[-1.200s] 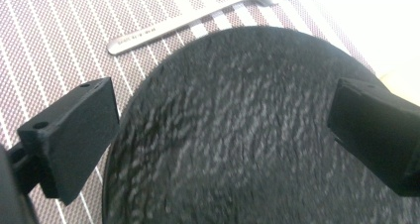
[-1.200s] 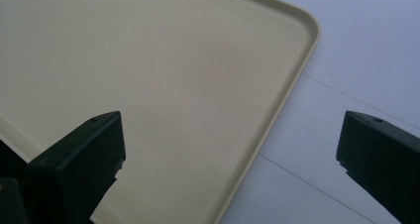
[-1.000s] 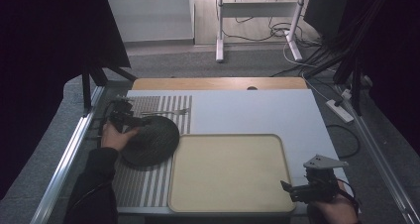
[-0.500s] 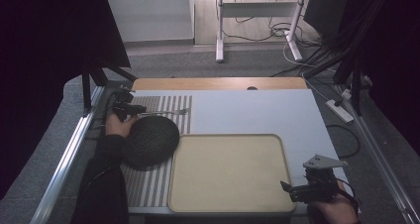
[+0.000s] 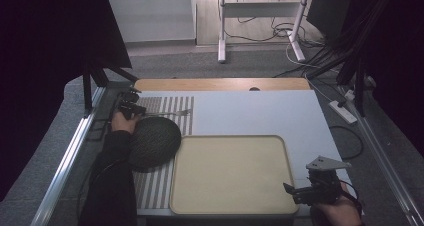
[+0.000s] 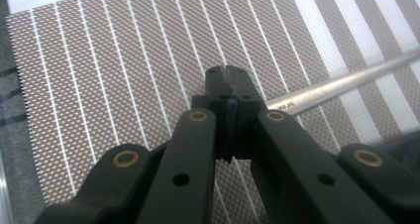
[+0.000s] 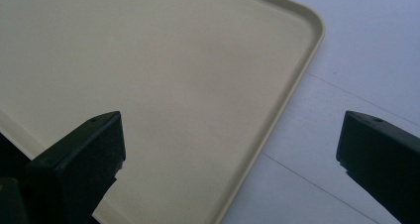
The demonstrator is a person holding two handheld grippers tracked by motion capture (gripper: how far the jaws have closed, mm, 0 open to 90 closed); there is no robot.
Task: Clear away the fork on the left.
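The left tongs have just been closing and now pinch the fork handle on the striped placemat at the counter's far-left corner. Lifting it remains; the right tongs gape wide over the tray.

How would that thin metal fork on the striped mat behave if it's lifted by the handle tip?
The fork looks like stiff polished metal, so it should stay straight and not droop. Its handle is smooth, rounded and narrow, so it may slip or swivel between the shut jaws of the left gripper. Gripped so near its end, it would probably sag head-down.
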